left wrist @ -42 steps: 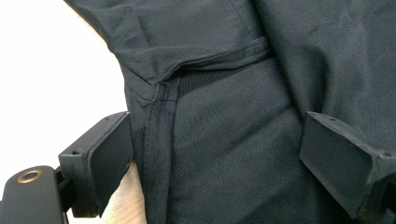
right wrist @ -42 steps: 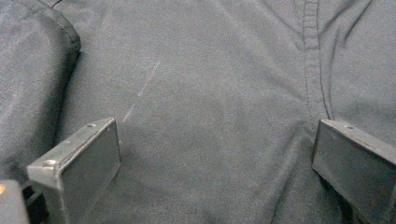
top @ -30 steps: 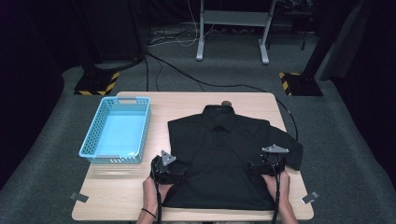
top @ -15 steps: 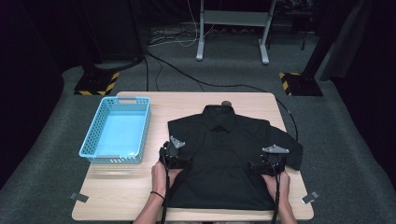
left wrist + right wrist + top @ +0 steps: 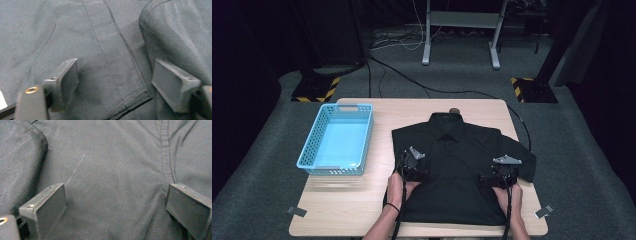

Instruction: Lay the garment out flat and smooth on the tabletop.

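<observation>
Shirt: black, short-sleeved, collared, flat on wooden table.

The high view looks forward and down on the whole worktop from the person's side. Both gripper views sit very close above the black shirt, which all views share.

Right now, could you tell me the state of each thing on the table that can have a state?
Black shirt: lying flat on the table, front up, sleeves folded inward.
Blue basket: upright, empty, left of the shirt.
Left gripper: jaws apart over the shirt, have just been closing, fabric between them, not yet pinched.
Right gripper: open, jaws apart over the shirt.
Table: carries the shirt and the basket.
</observation>
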A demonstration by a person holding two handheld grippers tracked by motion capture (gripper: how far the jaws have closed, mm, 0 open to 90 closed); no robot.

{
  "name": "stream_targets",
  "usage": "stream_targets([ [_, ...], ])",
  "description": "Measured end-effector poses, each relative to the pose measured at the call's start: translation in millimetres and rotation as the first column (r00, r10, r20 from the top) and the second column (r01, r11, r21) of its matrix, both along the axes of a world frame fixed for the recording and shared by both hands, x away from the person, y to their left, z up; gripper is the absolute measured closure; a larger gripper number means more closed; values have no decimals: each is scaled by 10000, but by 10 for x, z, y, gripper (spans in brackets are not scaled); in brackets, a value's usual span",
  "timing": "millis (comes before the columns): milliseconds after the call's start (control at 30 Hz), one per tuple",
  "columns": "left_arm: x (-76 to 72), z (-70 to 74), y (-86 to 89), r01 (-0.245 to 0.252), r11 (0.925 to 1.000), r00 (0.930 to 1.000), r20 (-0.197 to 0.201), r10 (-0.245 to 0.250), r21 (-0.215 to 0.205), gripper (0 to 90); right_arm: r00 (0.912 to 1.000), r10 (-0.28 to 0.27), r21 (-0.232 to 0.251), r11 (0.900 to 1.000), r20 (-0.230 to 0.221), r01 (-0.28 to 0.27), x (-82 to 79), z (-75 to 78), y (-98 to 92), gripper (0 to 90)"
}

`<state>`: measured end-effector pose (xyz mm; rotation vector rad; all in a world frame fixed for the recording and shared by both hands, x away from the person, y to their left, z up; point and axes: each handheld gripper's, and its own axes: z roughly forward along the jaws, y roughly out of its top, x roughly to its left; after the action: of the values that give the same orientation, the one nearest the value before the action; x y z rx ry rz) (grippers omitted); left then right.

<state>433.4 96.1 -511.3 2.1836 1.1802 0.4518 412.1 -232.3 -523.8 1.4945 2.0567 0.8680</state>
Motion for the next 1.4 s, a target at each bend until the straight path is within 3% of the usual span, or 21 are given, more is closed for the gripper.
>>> stream_targets([
  [367, -26, 30, 47, 129, 9998, 9998, 144, -127, -157, 622, 10000, -9, 19, 10000, 22, 9, 1, 0, -3, 26],
  [733, -9, 17, 147, -11, 9989, 9998, 196, 20, -479, 820, 10000, -55, 21, 10000, 29, 55, 2, 0, -5, 30],
  [1400, -23, 96, 246, -169, 9979, 9978, 621, 209, -633, 855, 9998, -180, 0, 9998, 15, 180, 14, 2, -9, 30],
])
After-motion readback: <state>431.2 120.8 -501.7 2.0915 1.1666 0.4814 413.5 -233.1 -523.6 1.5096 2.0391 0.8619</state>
